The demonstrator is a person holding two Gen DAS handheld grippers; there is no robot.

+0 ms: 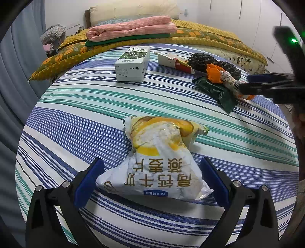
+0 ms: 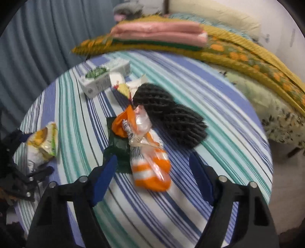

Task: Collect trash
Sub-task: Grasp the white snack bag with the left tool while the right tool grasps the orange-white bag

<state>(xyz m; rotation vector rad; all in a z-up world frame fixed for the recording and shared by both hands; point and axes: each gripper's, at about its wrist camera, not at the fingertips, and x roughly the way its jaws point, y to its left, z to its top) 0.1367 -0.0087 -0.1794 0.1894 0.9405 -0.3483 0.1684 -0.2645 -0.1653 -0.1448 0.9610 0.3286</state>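
Observation:
Trash lies on a striped bedsheet (image 1: 76, 106). My left gripper (image 1: 151, 166) is open, its blue fingers on either side of a white and yellow oat snack bag (image 1: 162, 156) without touching it. The bag also shows in the right wrist view (image 2: 42, 143). My right gripper (image 2: 153, 164) is open around the end of an orange and white striped wrapper (image 2: 150, 166); it shows in the left wrist view (image 1: 266, 85) at the right edge. A dark green wrapper (image 2: 118, 143), black foam netting (image 2: 171, 116), a milk carton (image 1: 132, 64) and a crumpled paper cup (image 1: 174, 62) lie beyond.
Folded pink and green cloth (image 1: 131, 28) rests on a yellow floral quilt (image 1: 63, 57) at the bed's far side, with a pillow (image 1: 133, 8) behind. A grey curtain (image 2: 38, 38) hangs to the left. The bed's right edge (image 2: 270, 152) drops to the floor.

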